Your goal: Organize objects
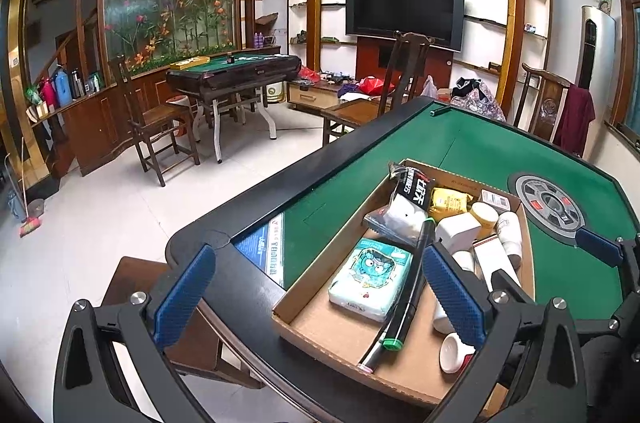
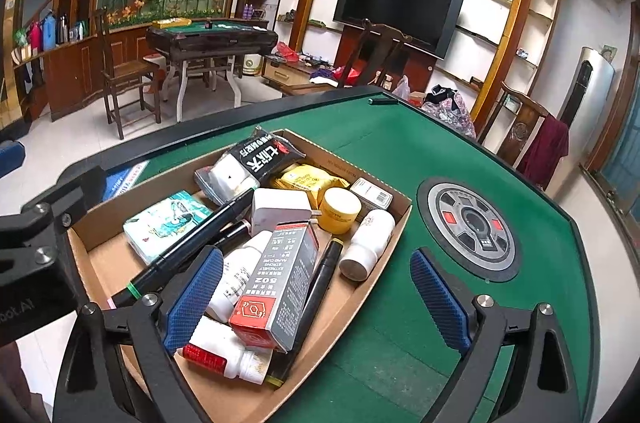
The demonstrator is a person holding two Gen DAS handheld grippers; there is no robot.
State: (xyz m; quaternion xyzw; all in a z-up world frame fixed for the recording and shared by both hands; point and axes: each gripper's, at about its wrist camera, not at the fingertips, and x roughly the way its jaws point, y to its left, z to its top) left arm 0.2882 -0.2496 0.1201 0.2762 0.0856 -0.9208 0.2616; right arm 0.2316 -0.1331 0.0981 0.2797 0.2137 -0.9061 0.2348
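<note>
A shallow cardboard box [image 1: 320,331] [image 2: 100,263] sits on the green mahjong table [image 1: 480,151] [image 2: 400,151]. It holds a tissue pack [image 1: 370,277] [image 2: 164,223], black markers [image 1: 408,283] [image 2: 192,251], a grey and red 502 glue box [image 2: 276,283], white bottles [image 2: 366,245], a yellow jar [image 2: 340,209] and snack bags [image 1: 414,187] [image 2: 260,155]. My left gripper [image 1: 316,299] is open and empty above the box's left part. My right gripper [image 2: 316,303] is open and empty above the box's near right corner.
The table has a black rim [image 1: 280,191] and a round grey centre panel [image 2: 470,229]. Wooden chairs [image 1: 152,119] [image 2: 520,131], a second mahjong table [image 1: 236,71], a TV wall unit [image 1: 404,11] and a stool [image 1: 132,287] stand around on the white tile floor.
</note>
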